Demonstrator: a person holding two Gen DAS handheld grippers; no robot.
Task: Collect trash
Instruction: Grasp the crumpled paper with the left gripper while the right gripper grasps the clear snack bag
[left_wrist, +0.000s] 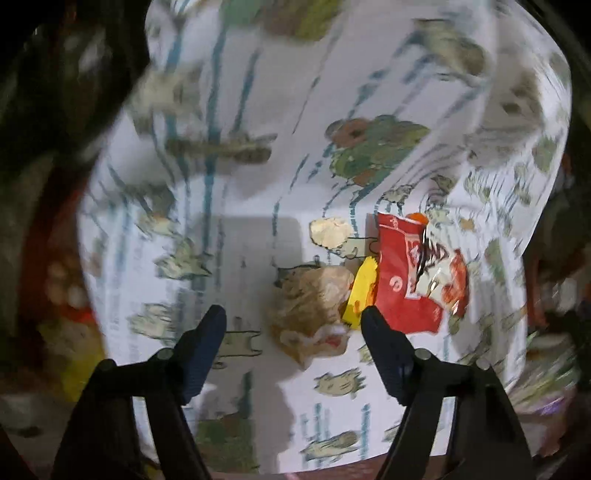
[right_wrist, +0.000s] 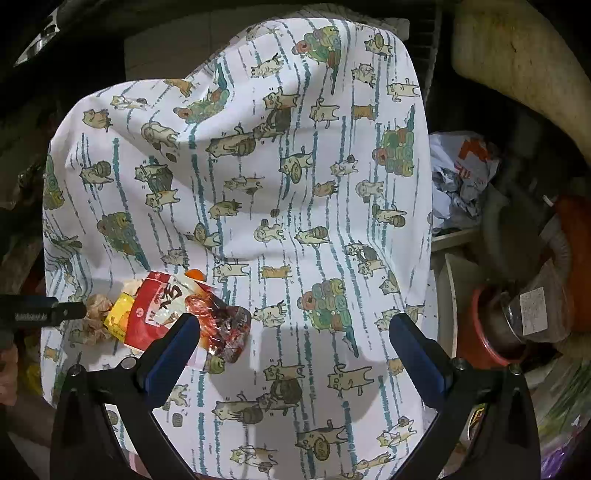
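Note:
A pile of trash lies on a white cat-print cloth (right_wrist: 288, 206). In the left wrist view I see a crumpled brown paper wad (left_wrist: 310, 310), a yellow wrapper (left_wrist: 360, 291), a red and white snack bag (left_wrist: 417, 280) and a small pale scrap (left_wrist: 330, 230). My left gripper (left_wrist: 293, 325) is open, with the paper wad just ahead between its fingers. In the right wrist view the red bag (right_wrist: 159, 306), yellow wrapper (right_wrist: 118, 314), paper wad (right_wrist: 96, 314) and a clear red-printed wrapper (right_wrist: 225, 325) lie at the left. My right gripper (right_wrist: 295, 328) is open and empty over the cloth.
The left gripper's fingertip (right_wrist: 70, 312) enters the right wrist view from the left beside the paper wad. Right of the cloth are a crumpled white plastic bag (right_wrist: 461, 173), a red-rimmed container (right_wrist: 480, 332) and other clutter. The surroundings are dark.

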